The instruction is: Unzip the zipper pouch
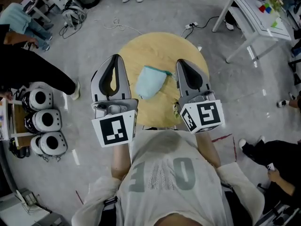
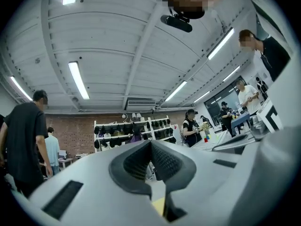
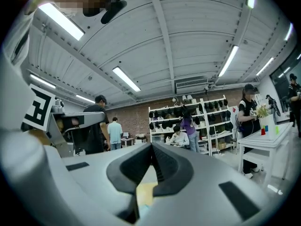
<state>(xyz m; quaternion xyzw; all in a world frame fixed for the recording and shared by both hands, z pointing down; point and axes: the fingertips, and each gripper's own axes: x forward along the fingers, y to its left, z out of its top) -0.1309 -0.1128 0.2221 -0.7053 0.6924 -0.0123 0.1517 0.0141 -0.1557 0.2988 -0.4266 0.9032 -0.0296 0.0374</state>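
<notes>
Seeing the pale teal zipper pouch (image 1: 150,81) lying near the middle of the round wooden table (image 1: 141,48), and seeing it in the head view alone. Failing to make out the zipper line at this size, or whether open or closed; catching only a small tab (image 1: 167,72) sticking out at the upper right corner. Flanking the pouch on either side: the left gripper (image 1: 115,58), clear of it, and the right gripper (image 1: 181,62), just beside the tab, with contact there too close to judge. Reading the tongs best in the gripper views: ribbed pads (image 2: 166,164) pressing together on the left with nothing between them, pads (image 3: 163,162) meeting the same way on the right, both gripping nothing. Missing the pouch altogether in those two views, both looking up and outward at ceiling lights and a far shelf rack (image 3: 188,117) against a brick wall, with only a sliver of yellow showing below the jaws. Covering the table's near edge in the head view: the marker cubes and the person's pale shirt (image 1: 164,173). Running off the frame edges: a white table (image 1: 258,13) at upper right and people at left and lower right. Sitting whole on the floor at left: three white rounded units (image 1: 44,121) with dark centres.
</notes>
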